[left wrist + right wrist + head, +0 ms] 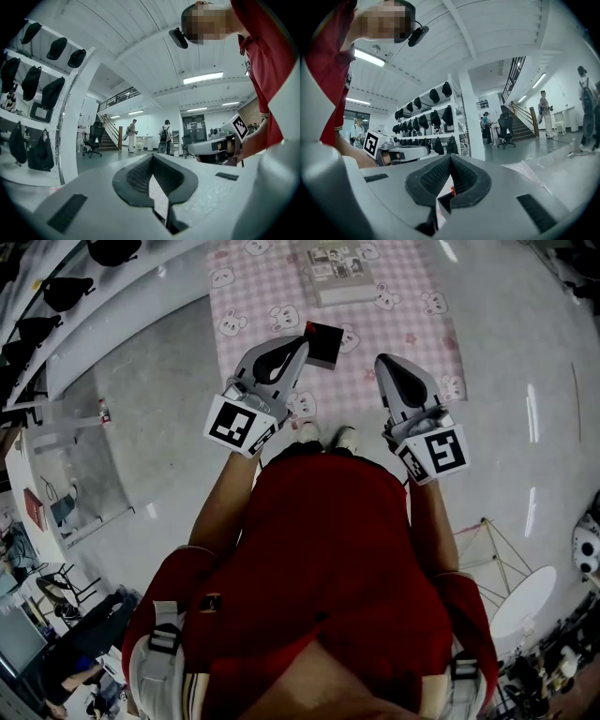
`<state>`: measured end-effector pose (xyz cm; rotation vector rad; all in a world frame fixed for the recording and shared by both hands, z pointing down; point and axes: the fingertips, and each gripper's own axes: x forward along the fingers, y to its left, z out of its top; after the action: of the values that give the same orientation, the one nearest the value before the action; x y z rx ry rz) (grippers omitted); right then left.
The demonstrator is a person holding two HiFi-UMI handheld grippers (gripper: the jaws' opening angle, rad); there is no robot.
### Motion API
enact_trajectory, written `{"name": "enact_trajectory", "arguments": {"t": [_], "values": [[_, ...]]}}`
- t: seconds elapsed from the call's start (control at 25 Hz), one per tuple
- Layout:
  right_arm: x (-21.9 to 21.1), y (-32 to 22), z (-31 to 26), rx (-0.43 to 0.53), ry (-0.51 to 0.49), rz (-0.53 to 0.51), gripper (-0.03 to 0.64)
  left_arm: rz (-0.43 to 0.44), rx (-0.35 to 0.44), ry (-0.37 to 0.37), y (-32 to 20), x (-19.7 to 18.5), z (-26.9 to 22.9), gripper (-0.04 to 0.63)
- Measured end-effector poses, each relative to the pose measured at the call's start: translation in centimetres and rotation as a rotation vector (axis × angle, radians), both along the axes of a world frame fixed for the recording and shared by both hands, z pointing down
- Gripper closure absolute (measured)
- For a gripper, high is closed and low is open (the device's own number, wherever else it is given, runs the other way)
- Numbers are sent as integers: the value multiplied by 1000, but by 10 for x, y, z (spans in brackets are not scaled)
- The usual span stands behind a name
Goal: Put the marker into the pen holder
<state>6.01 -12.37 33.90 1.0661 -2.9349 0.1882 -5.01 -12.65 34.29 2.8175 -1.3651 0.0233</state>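
Observation:
At the top of the head view lies a table with a pink checked cloth (253, 296). On it stands a dark boxy pen holder (324, 343). I see no marker in any view. My left gripper (302, 341) is held at waist height and points at the holder, its tips just short of it, jaws shut on nothing. My right gripper (382, 360) hangs to the right over the cloth's near edge, also shut and empty. In the left gripper view the left gripper (151, 157) has its jaw tips together; the right gripper (450, 157) looks the same.
A flat printed box (334, 274) lies at the far side of the cloth. Shelves with black bags (56, 292) run along the left. A round white table (525, 601) stands at the lower right. Several people stand far off near a staircase (110, 133).

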Motion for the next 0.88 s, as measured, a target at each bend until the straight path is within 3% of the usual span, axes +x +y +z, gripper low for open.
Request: {"name": "enact_trajectory", "arguments": {"t": [0.88], "values": [[0,1,3,5,9,37,618,11,7,12,-7,-9,2,589]]}}
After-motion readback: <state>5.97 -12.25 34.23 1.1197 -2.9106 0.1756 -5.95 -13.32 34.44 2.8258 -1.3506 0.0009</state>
